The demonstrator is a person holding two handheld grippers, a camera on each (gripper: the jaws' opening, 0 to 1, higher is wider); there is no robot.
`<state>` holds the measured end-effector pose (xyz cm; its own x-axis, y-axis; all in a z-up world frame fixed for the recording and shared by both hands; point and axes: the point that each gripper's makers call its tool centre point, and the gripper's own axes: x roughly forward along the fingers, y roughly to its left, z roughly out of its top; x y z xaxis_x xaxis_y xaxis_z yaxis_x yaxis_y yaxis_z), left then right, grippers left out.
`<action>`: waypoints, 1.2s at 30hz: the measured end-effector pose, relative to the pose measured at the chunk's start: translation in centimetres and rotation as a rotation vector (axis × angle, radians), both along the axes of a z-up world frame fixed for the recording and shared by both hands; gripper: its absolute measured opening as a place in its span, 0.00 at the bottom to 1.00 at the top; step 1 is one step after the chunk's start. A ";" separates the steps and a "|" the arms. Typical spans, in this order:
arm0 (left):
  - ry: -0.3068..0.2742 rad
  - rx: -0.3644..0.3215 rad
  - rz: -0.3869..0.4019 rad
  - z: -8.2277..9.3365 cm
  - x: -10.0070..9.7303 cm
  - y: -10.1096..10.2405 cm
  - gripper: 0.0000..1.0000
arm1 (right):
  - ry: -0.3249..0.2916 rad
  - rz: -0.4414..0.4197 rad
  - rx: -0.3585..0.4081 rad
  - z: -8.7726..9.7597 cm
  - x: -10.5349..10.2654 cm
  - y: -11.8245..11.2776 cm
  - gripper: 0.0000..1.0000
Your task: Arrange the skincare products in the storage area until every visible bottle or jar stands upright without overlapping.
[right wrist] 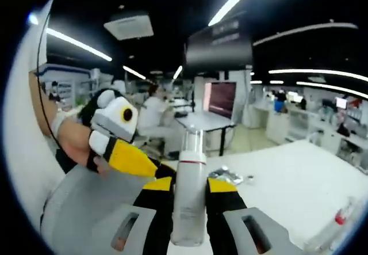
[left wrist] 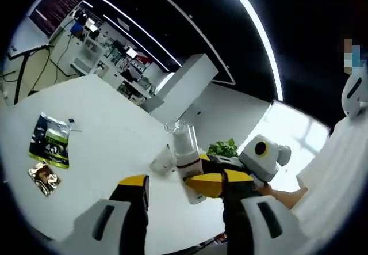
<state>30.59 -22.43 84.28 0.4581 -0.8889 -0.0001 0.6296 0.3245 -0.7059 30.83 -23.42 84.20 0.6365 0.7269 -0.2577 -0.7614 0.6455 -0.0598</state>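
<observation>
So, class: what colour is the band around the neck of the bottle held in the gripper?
Red, on a white bottle; clearest in the right gripper view.

R tool [left wrist: 202, 181] grips white bottle [left wrist: 186, 151] — L tool [left wrist: 185, 193] open nearby.

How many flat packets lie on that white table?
2, in the left gripper view: a green-and-black packet at the table's left, a smaller shiny packet just below it. More may be hidden.
</observation>
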 end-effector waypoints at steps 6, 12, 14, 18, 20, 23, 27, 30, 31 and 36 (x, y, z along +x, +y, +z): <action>0.055 -0.041 -0.039 0.0 -0.4 -0.3 0.39 | -0.092 0.023 -0.130 -0.4 -0.6 0.8 0.16; 0.070 -0.040 -0.032 -0.2 -0.3 -0.2 0.32 | -0.174 0.075 -0.220 -0.4 -1.9 2.2 0.16; 0.061 -0.031 -0.080 -0.3 -1.0 -0.3 0.21 | -0.167 0.086 -0.244 -0.7 -2.0 2.4 0.16; 0.091 -0.010 -0.072 -0.7 -1.0 -0.4 0.18 | -0.106 0.101 -0.196 -1.3 -2.2 2.3 0.17; 0.085 0.006 -0.078 -0.9 -1.1 -0.6 0.17 | -0.095 0.106 -0.184 -1.4 -2.2 2.0 0.17; -0.005 0.069 -0.124 -1.0 -2.0 -0.9 0.17 | -0.043 0.143 -0.196 -2.1 -2.7 1.9 0.18; -0.037 0.086 -0.142 -1.0 -2.4 -1.0 0.16 | -0.028 0.181 -0.189 -1.8 -3.1 1.7 0.19; -0.077 0.099 -0.154 -0.8 -2.7 -1.1 0.16 | 0.007 0.220 -0.171 -1.6 -3.4 1.3 0.20; -0.087 0.096 -0.155 -0.6 -2.7 -1.1 0.16 | 0.027 0.228 -0.161 -1.7 -3.4 1.1 0.21; -0.135 0.074 -0.180 -0.1 -3.1 -1.1 0.16 | 0.104 0.301 -0.145 -2.4 -4.4 0.4 0.22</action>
